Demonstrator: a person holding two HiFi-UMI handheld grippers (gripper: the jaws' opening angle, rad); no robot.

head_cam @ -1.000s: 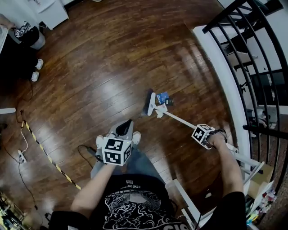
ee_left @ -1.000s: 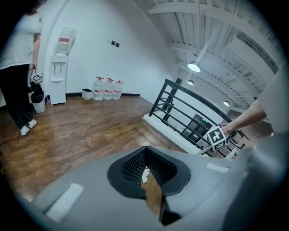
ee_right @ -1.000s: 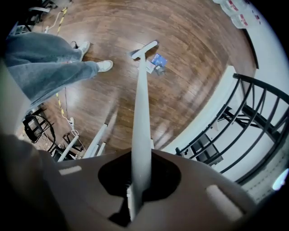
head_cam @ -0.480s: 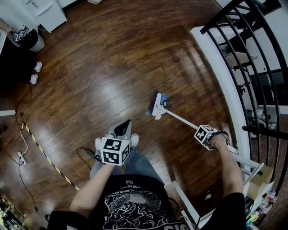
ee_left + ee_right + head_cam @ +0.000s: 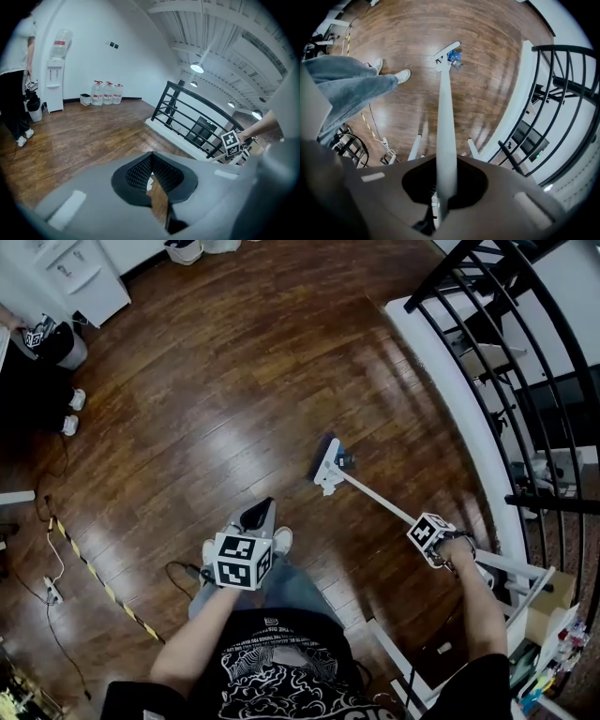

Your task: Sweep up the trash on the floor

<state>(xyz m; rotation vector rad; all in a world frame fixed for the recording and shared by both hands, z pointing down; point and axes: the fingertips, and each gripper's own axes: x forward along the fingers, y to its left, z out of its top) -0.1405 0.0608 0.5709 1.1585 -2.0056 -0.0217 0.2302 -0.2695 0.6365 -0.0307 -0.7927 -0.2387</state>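
Note:
A white broom runs from my right gripper [image 5: 421, 521] across the wooden floor to its head [image 5: 323, 465]. The right gripper [image 5: 443, 183] is shut on the broom's white handle [image 5: 445, 117]. In the right gripper view the broom head [image 5: 446, 50] lies at the far end of the handle. A small blue piece of trash [image 5: 453, 56] lies right against the head, and in the head view this trash [image 5: 345, 459] is mostly hidden behind it. My left gripper [image 5: 262, 510] hangs over my knees, away from the broom. Its jaws [image 5: 149, 155] meet at the tips with nothing between them.
A black railing [image 5: 497, 362] on a white curb [image 5: 441, 381] bounds the floor on the right. White frame legs [image 5: 525, 577] stand behind my right hand. My white shoes [image 5: 281, 540] stand near the broom. A person with a bin [image 5: 52, 343] stands far left, by yellow-black tape [image 5: 94, 568] and cables.
The broom head has turned and slid against the blue trash, which now shows less beside it. My right hand has shifted a little down and right. The left gripper has stayed put.

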